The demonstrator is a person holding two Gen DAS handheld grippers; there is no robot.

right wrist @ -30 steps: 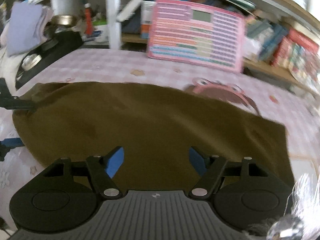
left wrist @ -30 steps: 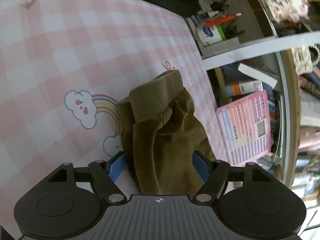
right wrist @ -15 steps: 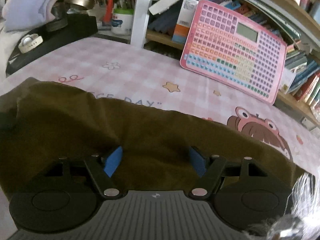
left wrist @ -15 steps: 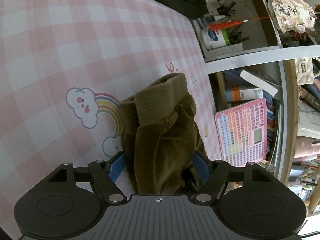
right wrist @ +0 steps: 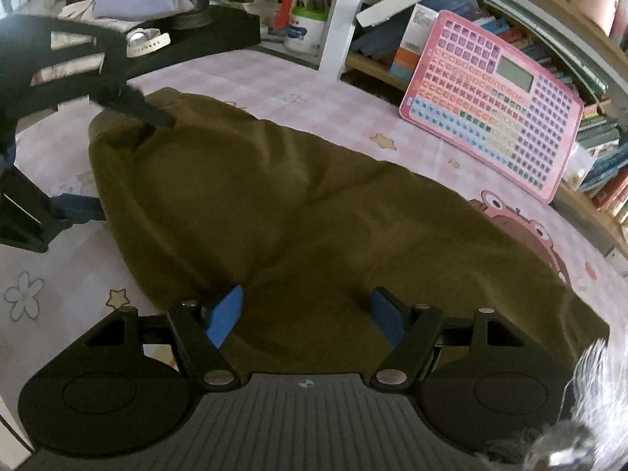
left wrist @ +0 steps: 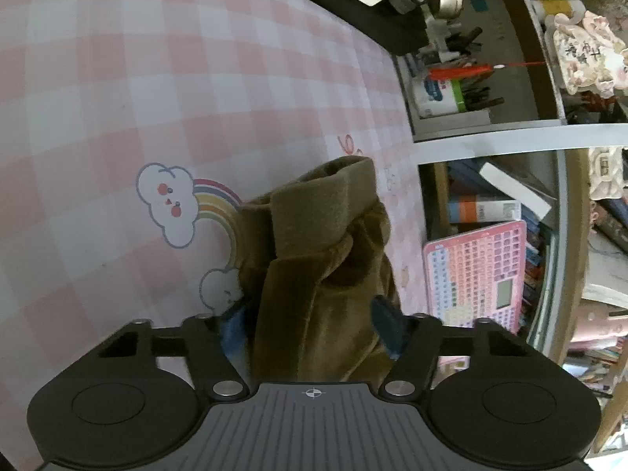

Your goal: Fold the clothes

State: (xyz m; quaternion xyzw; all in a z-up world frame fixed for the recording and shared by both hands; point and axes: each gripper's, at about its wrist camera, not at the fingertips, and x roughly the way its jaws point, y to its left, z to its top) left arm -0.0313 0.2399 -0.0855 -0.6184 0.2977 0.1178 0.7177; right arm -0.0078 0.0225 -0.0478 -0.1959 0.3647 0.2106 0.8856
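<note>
An olive-brown velvety garment point(right wrist: 314, 212) lies spread on the pink checked mat point(right wrist: 274, 82). In the left wrist view its banded end point(left wrist: 322, 212) bunches up between the fingers of my left gripper point(left wrist: 314, 318), whose jaws stand wide around the cloth. The left gripper also shows at the left of the right wrist view point(right wrist: 70, 157), at the garment's end. My right gripper point(right wrist: 306, 310) is open, its blue fingertips point(right wrist: 223, 314) resting on the garment's near edge.
A pink toy keyboard point(right wrist: 490, 94) leans against a bookshelf point(right wrist: 588, 125) beyond the mat. A black tray point(right wrist: 188, 43) with a watch and a pen cup point(right wrist: 306, 27) stand at the back. The mat point(left wrist: 157, 78) extends to the left.
Both grippers have moved in closer over the garment. The garment's left end has bunched higher between the left fingers. The right view has swung so the left gripper now shows.
</note>
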